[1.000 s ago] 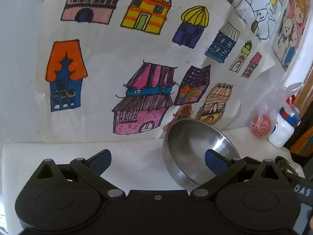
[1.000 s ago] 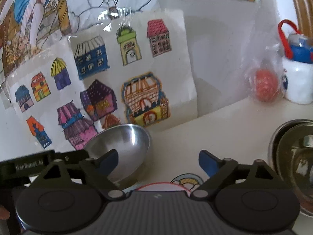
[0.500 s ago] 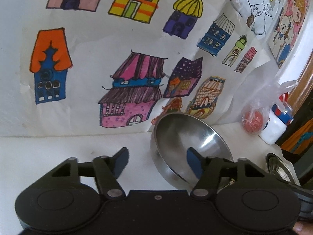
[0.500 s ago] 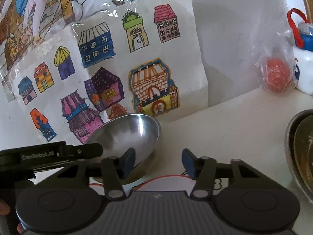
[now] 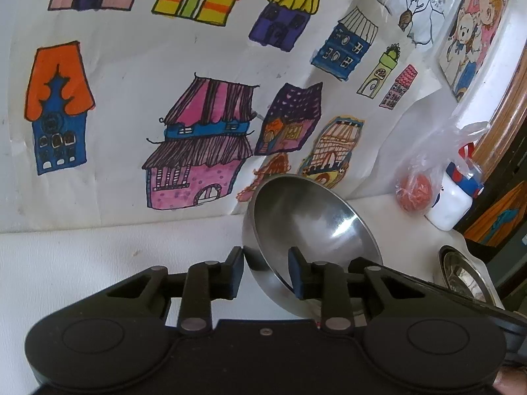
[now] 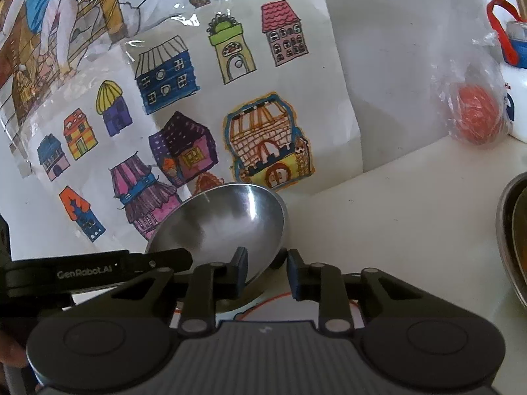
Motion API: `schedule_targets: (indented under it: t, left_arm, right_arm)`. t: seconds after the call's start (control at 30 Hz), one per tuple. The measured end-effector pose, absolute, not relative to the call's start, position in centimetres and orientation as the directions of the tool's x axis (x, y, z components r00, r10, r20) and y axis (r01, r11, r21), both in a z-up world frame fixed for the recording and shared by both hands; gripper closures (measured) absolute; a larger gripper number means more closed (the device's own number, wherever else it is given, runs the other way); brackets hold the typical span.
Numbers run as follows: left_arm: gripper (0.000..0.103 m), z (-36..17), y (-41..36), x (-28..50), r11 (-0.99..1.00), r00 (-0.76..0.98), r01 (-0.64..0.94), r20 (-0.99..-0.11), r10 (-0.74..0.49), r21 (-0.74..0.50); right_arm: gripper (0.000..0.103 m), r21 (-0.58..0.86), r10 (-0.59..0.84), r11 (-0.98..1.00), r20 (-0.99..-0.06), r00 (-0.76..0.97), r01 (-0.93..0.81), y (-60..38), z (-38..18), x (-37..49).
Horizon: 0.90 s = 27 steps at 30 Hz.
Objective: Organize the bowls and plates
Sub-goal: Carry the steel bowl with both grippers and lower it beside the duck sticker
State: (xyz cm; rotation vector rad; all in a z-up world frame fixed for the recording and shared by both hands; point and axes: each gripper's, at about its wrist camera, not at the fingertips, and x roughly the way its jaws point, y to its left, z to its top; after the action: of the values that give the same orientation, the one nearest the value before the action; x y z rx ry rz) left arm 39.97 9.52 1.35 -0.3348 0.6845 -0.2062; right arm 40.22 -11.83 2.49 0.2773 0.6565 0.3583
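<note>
A steel bowl (image 5: 309, 220) is tilted, its near rim off the white tabletop (image 5: 82, 263), in front of the drawings. My left gripper (image 5: 266, 273) is shut on the bowl's near wall, one finger inside and one outside. In the right wrist view the same bowl (image 6: 224, 223) leans to the left. My right gripper (image 6: 265, 275) has its fingers drawn in on the bowl's lower right rim. The left gripper's black body (image 6: 92, 271) reaches the bowl's left rim. A plate with an orange ring and cartoon print (image 6: 280, 301) lies under the bowl, mostly hidden.
A stack of steel bowls (image 6: 513, 237) stands at the right edge, also in the left wrist view as steel bowls (image 5: 467, 279). A plastic bag with an orange ball (image 6: 477, 115) and a white bottle (image 5: 454, 197) stand at the back right. Sheets with house drawings (image 5: 197, 115) lean on the wall.
Both grippers went from wide open to drawn in on the bowl's rim. The bowl has tipped up from the table and come nearer in both views.
</note>
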Motion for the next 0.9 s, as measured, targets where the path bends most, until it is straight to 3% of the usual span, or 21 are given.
schedule_targets:
  t: [0.53, 0.9]
  left_arm:
    - [0.074, 6.5, 7.5, 35.1, 0.921, 0.835, 0.175, -0.443, -0.326, -0.348]
    - [0.074, 7.1, 3.8, 29.2, 0.902, 0.801, 0.243, -0.45, -0.393, -0.356]
  right_arm:
    - [0.076, 0.346, 0.394, 0.902, -0.417, 0.819, -0.258, -14.0, 7.2, 34.5]
    - [0.076, 0.283, 0.364, 0.923, -0.426, 0.828, -0.26, -17.5, 9.8, 26.9]
